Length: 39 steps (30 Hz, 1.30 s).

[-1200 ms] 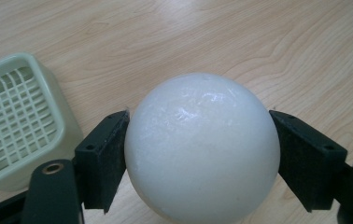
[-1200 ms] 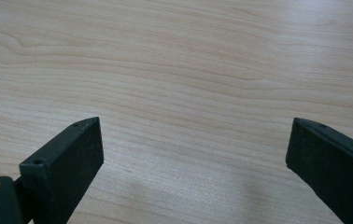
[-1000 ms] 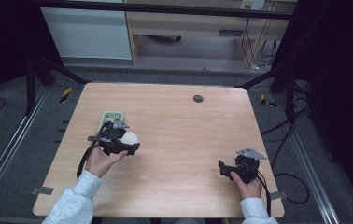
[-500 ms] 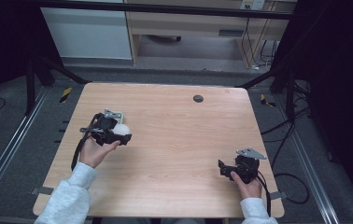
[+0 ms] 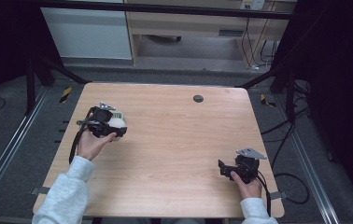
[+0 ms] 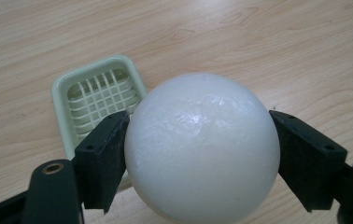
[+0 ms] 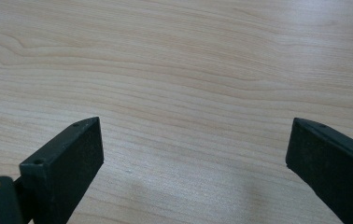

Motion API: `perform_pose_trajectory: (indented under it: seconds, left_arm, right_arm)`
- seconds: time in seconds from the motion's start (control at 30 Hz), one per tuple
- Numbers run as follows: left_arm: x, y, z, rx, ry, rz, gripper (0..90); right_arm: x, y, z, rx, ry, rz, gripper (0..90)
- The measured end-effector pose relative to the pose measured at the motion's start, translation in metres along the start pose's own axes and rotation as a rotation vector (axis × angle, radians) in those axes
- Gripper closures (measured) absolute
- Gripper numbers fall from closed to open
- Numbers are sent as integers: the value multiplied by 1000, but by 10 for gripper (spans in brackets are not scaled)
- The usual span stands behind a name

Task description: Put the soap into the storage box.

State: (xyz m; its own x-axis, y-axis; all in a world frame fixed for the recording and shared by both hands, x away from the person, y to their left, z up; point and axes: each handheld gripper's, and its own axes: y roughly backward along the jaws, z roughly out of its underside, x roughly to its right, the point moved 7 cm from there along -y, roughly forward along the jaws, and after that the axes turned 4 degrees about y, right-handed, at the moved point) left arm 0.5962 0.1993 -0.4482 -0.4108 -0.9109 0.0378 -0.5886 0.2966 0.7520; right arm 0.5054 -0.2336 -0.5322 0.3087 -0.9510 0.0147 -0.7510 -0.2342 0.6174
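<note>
- Two tongs work a pale wood-grain surface (image 5: 174,140): the left tongs (image 6: 198,154) clamp a smooth white ball (image 6: 201,149) above a green slatted tray (image 6: 97,100), near the left edge.
- The right tongs (image 7: 195,154) gape wide over bare boards, near the right edge.

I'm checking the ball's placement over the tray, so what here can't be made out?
- Green tray: near end hidden behind the white ball in the left gripper view; in the high view the left gripper covers most of it.
- Small dark round thing: too small to identify, high view.
</note>
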Motion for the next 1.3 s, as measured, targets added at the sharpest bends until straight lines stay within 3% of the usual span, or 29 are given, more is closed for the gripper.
perform_pose_trajectory:
  seconds: [0.53,0.83,1.3]
  left_arm:
    - [-26,-13,-10,-11,50,-28,236]
    - [-48,-24,-10,-27,92,-52,235]
    - [-58,-47,-7,-57,118,-70,235]
  right_arm:
    - [0,1,0,0,-2,0,45]
    - [0,0,0,0,-3,1,45]
    - [0,0,0,-2,-2,1,45]
